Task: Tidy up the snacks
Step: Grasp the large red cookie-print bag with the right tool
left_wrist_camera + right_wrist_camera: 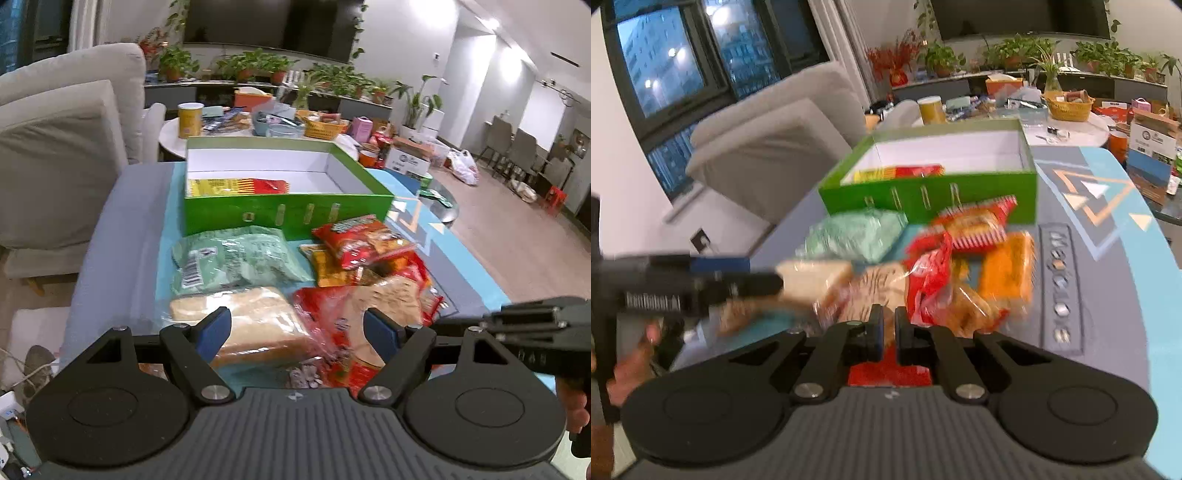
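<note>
Green cardboard, the box (288, 216) stands open well ahead of both sets of jaws, with one yellow-and-red packet (236, 186) already lying in its left end; the rest of the snacks are heaped on the counter (122, 236) between box and jaws. Left gripper (297, 330) has its jaws wide, with nothing pressed between them: the bread pack (255, 325) and a red bag (332, 321) lie just beyond the pads. Right gripper (889, 330) has its jaws drawn nearly together, and a strip of red wrapper shows in the slit, so it appears to pinch the red bag's near edge, though blur leaves the hold unsure. A green pouch (236, 258) lies farther ahead, near the box wall. The step in hand looks like picking the next snack. Next, the right needs a lift clear of the heap and over the near wall; the left must close on the bread.
</note>
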